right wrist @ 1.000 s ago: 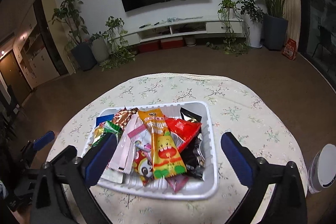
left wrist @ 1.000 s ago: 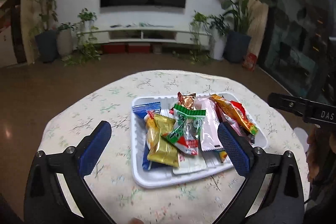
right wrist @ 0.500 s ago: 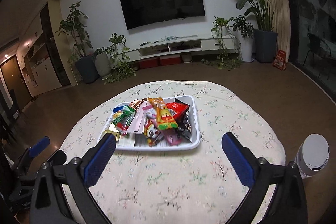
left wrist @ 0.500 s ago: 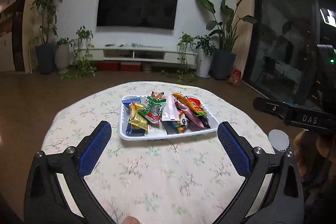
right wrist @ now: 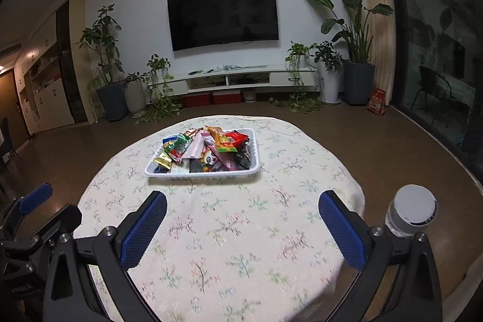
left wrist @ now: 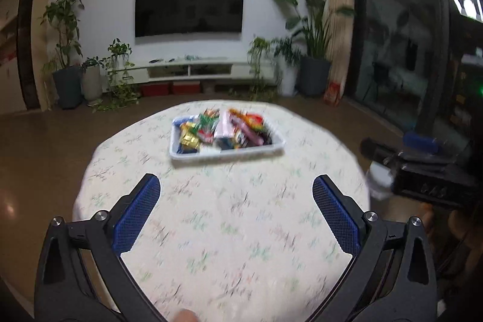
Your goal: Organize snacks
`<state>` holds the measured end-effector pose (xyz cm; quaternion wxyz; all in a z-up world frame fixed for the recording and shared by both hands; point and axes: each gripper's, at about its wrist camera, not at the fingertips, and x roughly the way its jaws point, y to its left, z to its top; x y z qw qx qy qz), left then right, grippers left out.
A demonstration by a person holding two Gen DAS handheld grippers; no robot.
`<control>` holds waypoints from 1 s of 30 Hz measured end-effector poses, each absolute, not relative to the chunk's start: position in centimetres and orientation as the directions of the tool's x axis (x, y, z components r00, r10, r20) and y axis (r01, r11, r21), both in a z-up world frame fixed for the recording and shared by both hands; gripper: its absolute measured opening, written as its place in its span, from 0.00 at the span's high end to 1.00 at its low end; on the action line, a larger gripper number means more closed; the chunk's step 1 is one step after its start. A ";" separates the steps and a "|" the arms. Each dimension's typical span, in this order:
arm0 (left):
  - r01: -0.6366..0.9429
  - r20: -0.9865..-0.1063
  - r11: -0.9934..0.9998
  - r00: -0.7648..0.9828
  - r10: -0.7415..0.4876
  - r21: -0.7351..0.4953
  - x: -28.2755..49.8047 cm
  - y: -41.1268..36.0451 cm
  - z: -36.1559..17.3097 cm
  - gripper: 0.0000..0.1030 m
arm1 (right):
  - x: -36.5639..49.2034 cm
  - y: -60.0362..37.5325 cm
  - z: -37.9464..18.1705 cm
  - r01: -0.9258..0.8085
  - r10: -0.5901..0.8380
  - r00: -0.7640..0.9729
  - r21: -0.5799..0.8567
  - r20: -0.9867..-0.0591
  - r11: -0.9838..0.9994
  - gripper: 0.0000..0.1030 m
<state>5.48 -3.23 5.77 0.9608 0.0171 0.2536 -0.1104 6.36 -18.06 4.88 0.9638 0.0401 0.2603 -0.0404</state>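
Both grippers pulled back from white tray (right wrist: 253,169); snacks (right wrist: 208,151) piled inside it, mid-table (right wrist: 241,231). Left gripper (left wrist: 235,212) and right gripper (right wrist: 241,224) fingers spread, empty. Risk: right elbow-side bottle (right wrist: 412,210) at table edge, easily knocked.

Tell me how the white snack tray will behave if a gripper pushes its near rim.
The white tray looks like thin plastic, so its rim would probably flex before the tray moves. It sits on a cloth-covered table, so it may drag and bunch the cloth rather than glide. The snack packets are heaped above the rim, so a jolt could spill some.
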 end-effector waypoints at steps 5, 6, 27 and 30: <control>0.096 -0.524 0.995 0.848 -0.076 0.012 3.6 -3.7 5.1 0.00 | 3.3 -17.5 4.7 0.112 -0.090 0.859 0.013 -0.505 0.994 0.00; 0.090 -0.534 0.996 0.842 -0.074 0.003 3.8 -3.6 5.0 0.00 | 2.7 -17.4 4.8 0.112 -0.092 0.861 0.010 -0.500 0.994 0.00; 0.019 -0.625 0.997 0.778 -0.062 -0.076 4.0 -2.3 3.5 0.00 | 1.3 -16.2 4.4 0.109 -0.100 0.835 -0.015 -0.541 0.994 0.00; 0.023 -0.621 0.997 0.781 -0.065 -0.076 3.9 -2.4 3.6 0.00 | 1.4 -15.9 3.6 0.107 -0.103 0.820 -0.025 -0.562 0.994 0.00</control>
